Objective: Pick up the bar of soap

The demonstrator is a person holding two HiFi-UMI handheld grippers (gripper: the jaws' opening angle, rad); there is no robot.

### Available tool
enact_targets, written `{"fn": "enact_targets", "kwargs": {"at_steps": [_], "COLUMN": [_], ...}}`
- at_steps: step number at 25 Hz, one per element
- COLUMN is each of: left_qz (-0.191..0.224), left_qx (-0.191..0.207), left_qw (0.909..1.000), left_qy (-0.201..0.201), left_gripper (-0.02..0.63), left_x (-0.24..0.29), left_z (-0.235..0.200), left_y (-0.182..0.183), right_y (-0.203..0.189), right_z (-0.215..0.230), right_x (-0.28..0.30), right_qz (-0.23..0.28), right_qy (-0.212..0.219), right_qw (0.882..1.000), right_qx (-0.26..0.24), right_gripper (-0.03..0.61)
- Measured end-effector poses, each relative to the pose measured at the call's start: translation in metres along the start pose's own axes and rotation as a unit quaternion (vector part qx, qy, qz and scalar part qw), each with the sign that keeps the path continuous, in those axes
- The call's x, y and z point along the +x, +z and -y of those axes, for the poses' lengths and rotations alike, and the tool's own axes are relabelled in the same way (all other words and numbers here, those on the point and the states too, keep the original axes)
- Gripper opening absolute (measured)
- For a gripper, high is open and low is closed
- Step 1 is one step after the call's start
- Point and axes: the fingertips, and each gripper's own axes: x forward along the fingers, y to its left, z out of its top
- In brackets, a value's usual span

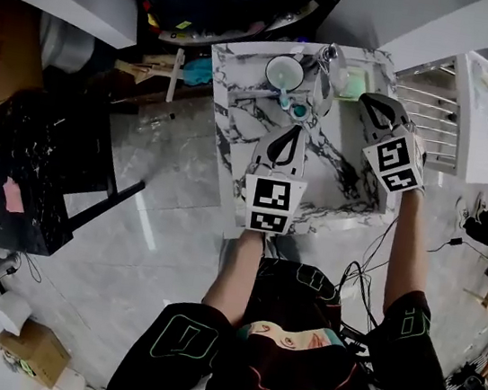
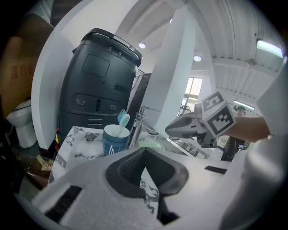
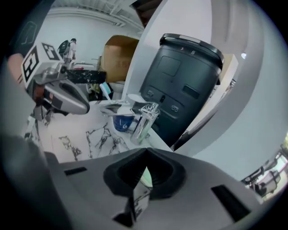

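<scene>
Head view is showing the pale green bar of soap [image 1: 353, 79] lying at the far right corner of the marble counter [image 1: 234, 143], just right of the chrome faucet [image 1: 327, 69]. The right gripper [image 1: 368, 99] is hovering just beside the soap on its near side, its 2 jaws pressing together with nothing between them; in the right gripper view the closed tips [image 3: 145, 152] are pointing toward the faucet [image 3: 145, 120], with a sliver of green soap [image 3: 145, 178] showing below them. The left gripper [image 1: 291, 133] is hanging over the middle of the counter, well apart from the soap, its jaws also meeting tip to tip on nothing, as the left gripper view [image 2: 144, 152] is showing. Left of the faucet, near the far edge, a blue cup [image 1: 283, 71] is standing upright and holding 1 toothbrush [image 2: 121, 120]. Beyond the far edge a dark grey unit [image 2: 96, 90] is rising.
</scene>
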Motion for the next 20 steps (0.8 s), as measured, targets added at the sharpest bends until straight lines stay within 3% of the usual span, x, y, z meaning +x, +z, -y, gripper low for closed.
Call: {"fn": "enact_targets", "kwargs": {"at_steps": [9,20], "left_qz": [-0.009,-0.015], "left_qx": [-0.014,-0.024], "left_qw": [0.9993,0.9988], "left_qy": [0.034,0.040], "left_gripper": [0.008,0.008], "left_x": [0.006,0.021], "left_z": [-0.010,0.004], "left_y": [-0.006,-0.015], "right_y": [-0.033,-0.054], "right_z": [-0.002,-0.007], "right_x": [0.041,0.068], "right_qz": [-0.051,-0.099], "right_qy": [0.066,0.167], "right_qw": [0.993,0.962], "right_qx": [-0.088,-0.191], "right_gripper": [0.027,0.150]}}
